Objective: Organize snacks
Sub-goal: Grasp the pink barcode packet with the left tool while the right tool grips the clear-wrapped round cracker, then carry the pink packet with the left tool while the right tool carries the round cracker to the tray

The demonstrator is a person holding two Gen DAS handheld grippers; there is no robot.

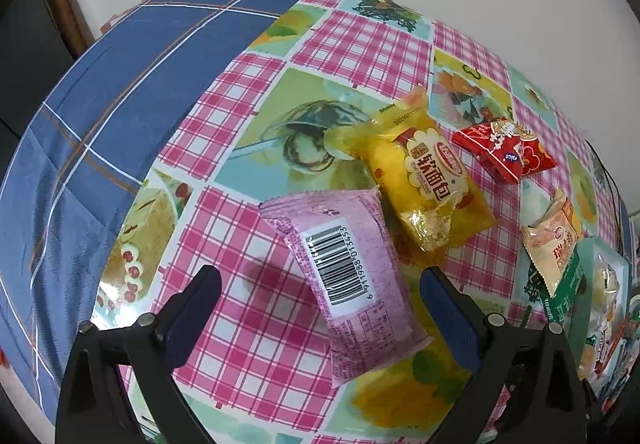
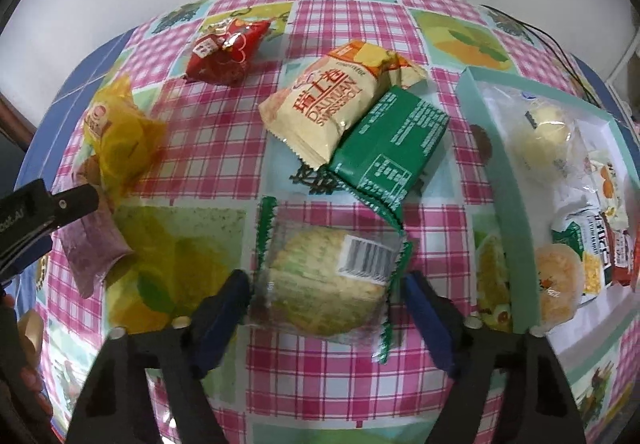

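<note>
Between right tool (image 2: 324, 296) pads, seemingly gripped: clear cracker packet (image 2: 326, 280)

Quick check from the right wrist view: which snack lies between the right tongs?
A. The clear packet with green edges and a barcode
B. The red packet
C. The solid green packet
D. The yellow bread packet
A: the clear packet with green edges lies between the right tongs, while the red, green and yellow packets lie farther off on the table.

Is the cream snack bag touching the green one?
Touching. The right wrist view shows the cream snack bag overlapping the green packet, its edge lying on it with no gap.
</note>
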